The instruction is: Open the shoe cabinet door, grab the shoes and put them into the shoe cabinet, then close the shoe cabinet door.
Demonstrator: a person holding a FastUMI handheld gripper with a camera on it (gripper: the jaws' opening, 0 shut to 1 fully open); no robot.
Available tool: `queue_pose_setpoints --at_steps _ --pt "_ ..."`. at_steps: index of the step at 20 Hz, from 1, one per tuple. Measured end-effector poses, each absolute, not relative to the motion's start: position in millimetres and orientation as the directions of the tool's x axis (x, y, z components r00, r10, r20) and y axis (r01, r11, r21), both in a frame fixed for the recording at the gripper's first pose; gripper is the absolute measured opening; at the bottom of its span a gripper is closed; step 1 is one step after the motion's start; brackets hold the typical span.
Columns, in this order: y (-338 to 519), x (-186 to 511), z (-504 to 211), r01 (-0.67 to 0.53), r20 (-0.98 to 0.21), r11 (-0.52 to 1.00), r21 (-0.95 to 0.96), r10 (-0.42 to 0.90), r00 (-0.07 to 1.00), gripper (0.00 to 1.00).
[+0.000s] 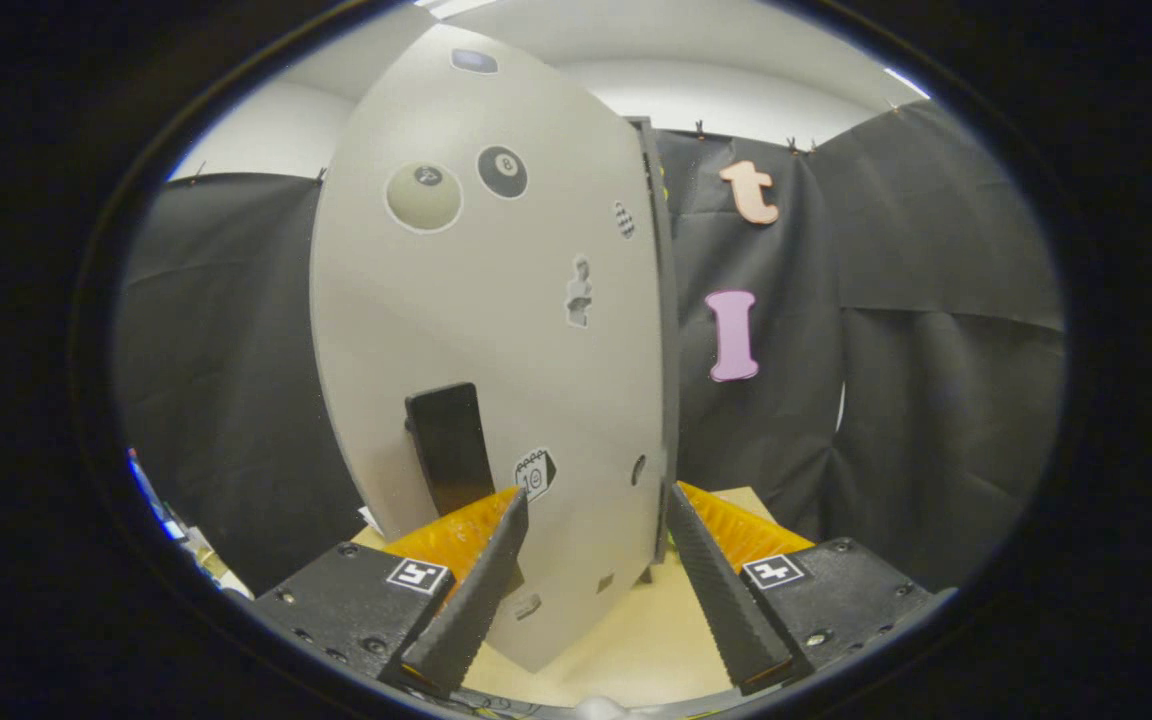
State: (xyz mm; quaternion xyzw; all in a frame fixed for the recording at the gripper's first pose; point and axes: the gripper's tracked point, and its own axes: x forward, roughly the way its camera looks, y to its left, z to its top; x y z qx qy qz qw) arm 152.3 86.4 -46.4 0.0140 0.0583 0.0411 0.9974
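The shoe cabinet's grey door (496, 330) stands upright close ahead of me, dotted with small stickers. Its black handle (448, 445) sits low on the panel, just beyond the tip of the left finger (481, 580). The door's dark right edge (669, 330) runs down to the tip of the right finger (716, 580). My gripper (596, 498) is open, with the lower right part of the door face showing in the gap between the fingers. Neither finger visibly presses on anything. I cannot tell whether the door is fully shut.
A light wooden surface (626, 640) lies under the door and the fingers. The black booth cloth (886, 380) hangs close behind on both sides. Some small coloured items (171, 520) lie low at the left.
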Motion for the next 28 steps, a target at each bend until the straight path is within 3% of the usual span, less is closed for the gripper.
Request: queue_pose_setpoints --at_steps 8,19,28 --pt "155.9 176.1 -48.2 -0.216 -0.125 0.975 0.058 0.222 0.967 0.95" --pt "160.6 155.1 -25.6 -0.186 -0.087 0.983 0.014 0.186 0.979 0.96" --pt "120.9 100.9 13.7 -0.064 -0.041 0.998 -0.016 0.063 0.997 0.97"
